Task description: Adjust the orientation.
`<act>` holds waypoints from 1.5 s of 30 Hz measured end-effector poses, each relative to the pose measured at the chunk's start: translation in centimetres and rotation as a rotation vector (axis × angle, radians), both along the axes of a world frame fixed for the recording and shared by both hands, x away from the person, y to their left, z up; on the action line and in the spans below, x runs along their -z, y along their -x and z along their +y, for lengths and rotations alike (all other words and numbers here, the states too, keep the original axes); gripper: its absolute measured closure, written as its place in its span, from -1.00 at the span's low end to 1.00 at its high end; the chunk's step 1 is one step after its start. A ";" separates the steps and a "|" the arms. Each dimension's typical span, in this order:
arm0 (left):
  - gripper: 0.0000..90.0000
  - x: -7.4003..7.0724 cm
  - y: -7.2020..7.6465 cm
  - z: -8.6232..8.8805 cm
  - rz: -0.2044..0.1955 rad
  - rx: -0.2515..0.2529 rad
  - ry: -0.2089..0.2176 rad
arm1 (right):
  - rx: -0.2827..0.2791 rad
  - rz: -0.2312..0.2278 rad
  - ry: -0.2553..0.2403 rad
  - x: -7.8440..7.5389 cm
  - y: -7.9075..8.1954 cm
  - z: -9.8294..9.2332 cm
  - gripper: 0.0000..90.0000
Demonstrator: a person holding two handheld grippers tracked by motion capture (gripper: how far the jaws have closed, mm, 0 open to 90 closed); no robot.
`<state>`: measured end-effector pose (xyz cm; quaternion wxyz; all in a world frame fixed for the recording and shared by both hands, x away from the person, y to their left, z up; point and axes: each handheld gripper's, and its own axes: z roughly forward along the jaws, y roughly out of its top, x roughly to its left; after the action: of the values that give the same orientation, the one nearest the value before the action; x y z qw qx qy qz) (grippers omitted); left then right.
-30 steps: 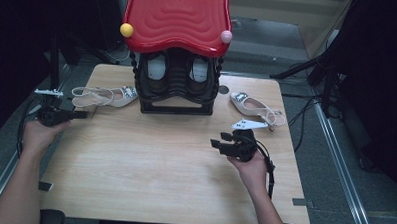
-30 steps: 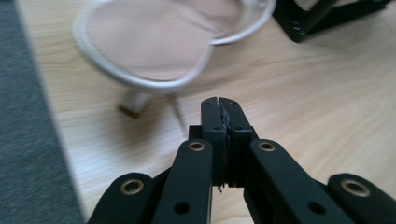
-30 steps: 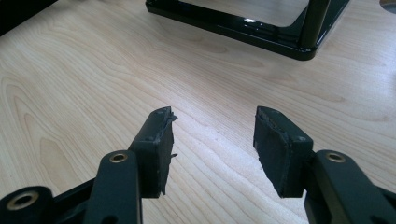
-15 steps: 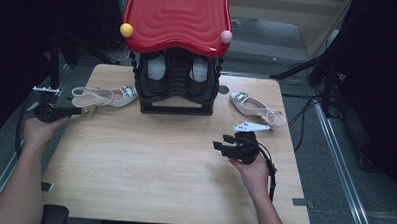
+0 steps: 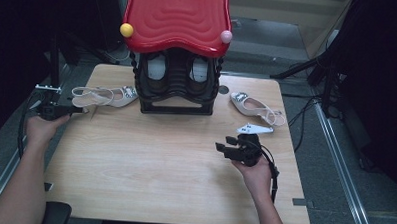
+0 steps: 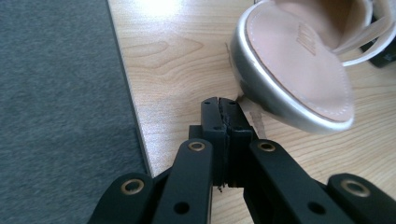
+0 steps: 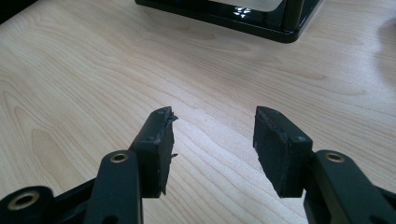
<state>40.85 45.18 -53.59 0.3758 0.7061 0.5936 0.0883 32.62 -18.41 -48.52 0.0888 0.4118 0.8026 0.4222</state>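
A pale strappy sandal (image 5: 104, 95) lies on the wooden table (image 5: 150, 160), left of a black shoe rack (image 5: 177, 91). My left gripper (image 5: 80, 109) is at the table's left edge, pointing at the sandal's heel end. In the left gripper view its jaws (image 6: 222, 103) are shut, with nothing seen between them, just short of the sandal's silver-rimmed heel (image 6: 299, 70). A second pale sandal (image 5: 256, 106) lies right of the rack. My right gripper (image 5: 224, 143) hovers over bare wood in front of it, open and holding nothing (image 7: 212, 126).
The rack carries a red wavy top (image 5: 177, 16) with a yellow ball (image 5: 126, 30) and a pink ball (image 5: 226, 36), and two shoes (image 5: 158, 65) stand inside. Its base (image 7: 261, 18) lies ahead of the right jaws. Grey floor (image 6: 56, 93) borders the table's left edge.
My left gripper has shifted a little at the table's left edge and sunk slightly. The sandals and the right gripper have stayed where they were.
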 end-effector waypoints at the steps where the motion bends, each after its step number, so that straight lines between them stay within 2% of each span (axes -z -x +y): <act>1: 1.00 0.1 0.0 -0.1 -0.004 0.007 0.000 | -0.002 -0.003 0.001 0.0 0.0 0.0 0.09; 6: 1.00 -0.1 0.1 -0.5 -0.001 0.039 0.001 | -0.002 -0.004 0.001 -0.1 0.0 0.0 0.09; 16: 1.00 -0.4 0.5 -1.7 0.032 0.086 0.016 | 0.001 -0.009 -0.004 -0.2 0.0 -0.1 0.09; 29: 1.00 -0.9 1.3 -4.6 0.047 0.152 0.024 | -0.006 -0.018 -0.007 -0.4 -0.1 -0.2 0.09; 33: 1.00 -1.1 1.5 -5.4 0.042 0.153 0.048 | -0.006 -0.018 -0.007 -0.4 -0.2 -0.1 0.09; 39: 0.98 -1.4 1.7 -6.4 0.065 0.144 0.047 | -0.011 -0.021 -0.005 -0.5 -0.4 0.0 0.09; 41: 0.98 -1.6 1.7 -6.8 0.066 0.137 0.051 | -0.010 -0.020 -0.005 -0.5 -0.5 0.1 0.09; 43: 0.98 -1.8 1.7 -7.1 0.063 0.134 0.074 | -0.012 -0.020 -0.007 -0.5 -0.5 0.1 0.09; 45: 0.96 -2.0 1.6 -7.5 0.062 0.136 0.066 | -0.014 -0.018 -0.004 -0.4 -0.6 0.2 0.09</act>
<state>39.20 37.64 -51.63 0.3855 0.7344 0.5582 0.0213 33.23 -18.19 -48.08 0.0923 0.4025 0.8039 0.4280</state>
